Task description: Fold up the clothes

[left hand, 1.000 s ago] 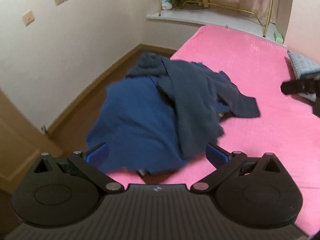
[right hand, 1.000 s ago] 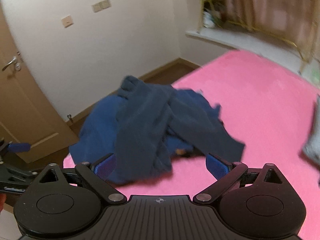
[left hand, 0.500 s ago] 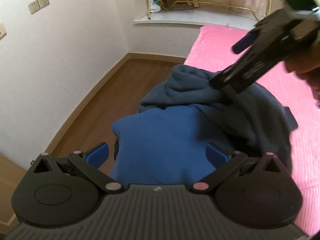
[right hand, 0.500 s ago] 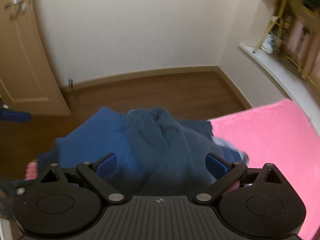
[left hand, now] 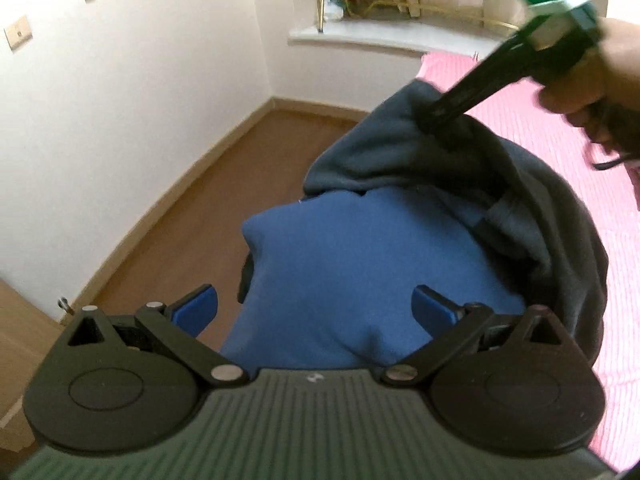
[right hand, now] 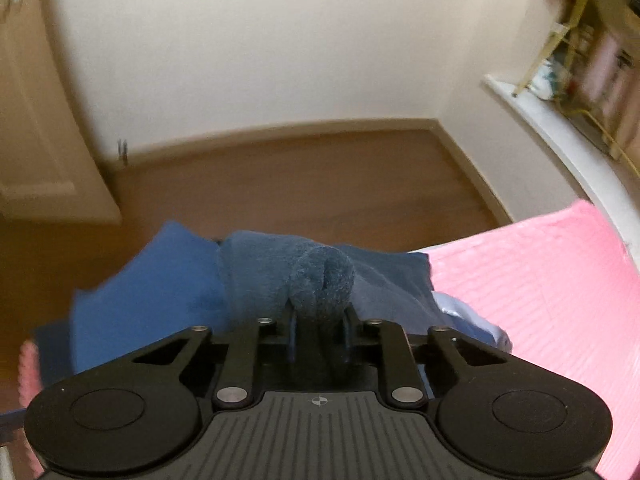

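A dark slate-blue fleece garment (left hand: 532,208) lies heaped over a brighter blue garment (left hand: 340,272) at the corner of the pink bed (left hand: 624,264). My right gripper (right hand: 319,322) is shut on a bunched fold of the fleece garment (right hand: 320,276). In the left wrist view, the right gripper (left hand: 434,120) reaches down from the upper right, held by a hand (left hand: 588,76), and pinches the fleece's raised edge. My left gripper (left hand: 314,306) hangs open just above the bright blue garment, with nothing between its fingers.
Brown wooden floor (left hand: 224,184) lies beyond the bed's corner, with white walls behind. A windowsill (left hand: 360,38) with a gold rack stands at the back. A wooden door (right hand: 36,152) is at the left. A pale blue cloth (right hand: 472,318) peeks from under the pile.
My right gripper has closed on the fleece garment and lifted its edge a little. The left gripper has moved in closer over the bright blue garment and stays open.
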